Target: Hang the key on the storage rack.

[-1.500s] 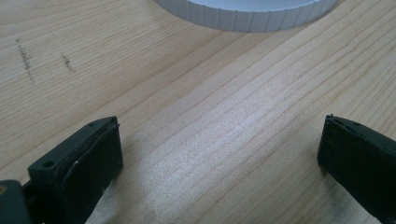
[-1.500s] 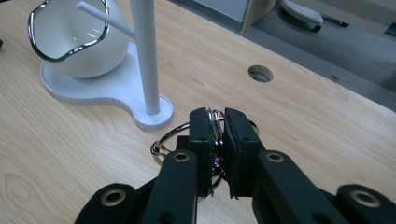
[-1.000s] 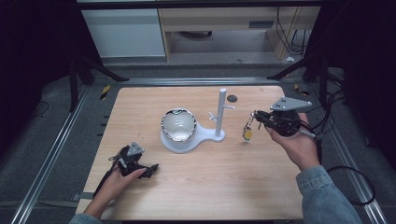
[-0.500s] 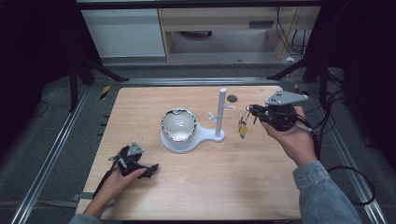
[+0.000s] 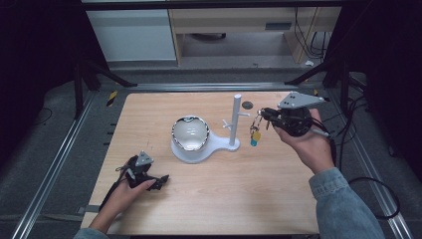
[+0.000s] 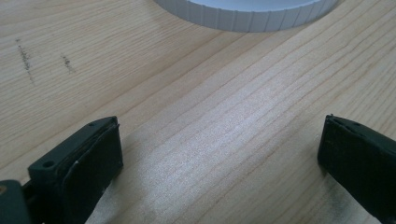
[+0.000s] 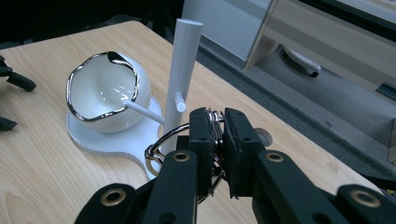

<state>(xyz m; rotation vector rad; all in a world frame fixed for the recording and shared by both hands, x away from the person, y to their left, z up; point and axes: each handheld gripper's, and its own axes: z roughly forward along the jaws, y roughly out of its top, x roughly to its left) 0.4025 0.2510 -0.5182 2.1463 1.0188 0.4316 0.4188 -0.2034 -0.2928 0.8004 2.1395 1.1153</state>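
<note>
A white stand with a tall pole and short pegs rises from a flat round base at mid-table. A white bowl with a silvery rim lies tilted on that base. My right gripper hovers just right of the pole, shut on a metal key ring with yellow and blue tags hanging below. In the right gripper view the gripper pinches the ring close to the pole and its peg. My left gripper rests on the table front left, open over bare wood.
A small dark disc lies on the wood behind the stand. The wooden table sits in a metal frame, with cabinets behind it. The base's ribbed edge lies ahead of the left gripper.
The right gripper has carried the key ring left and slightly up, closer to the stand's pole. The left gripper has stayed put.
</note>
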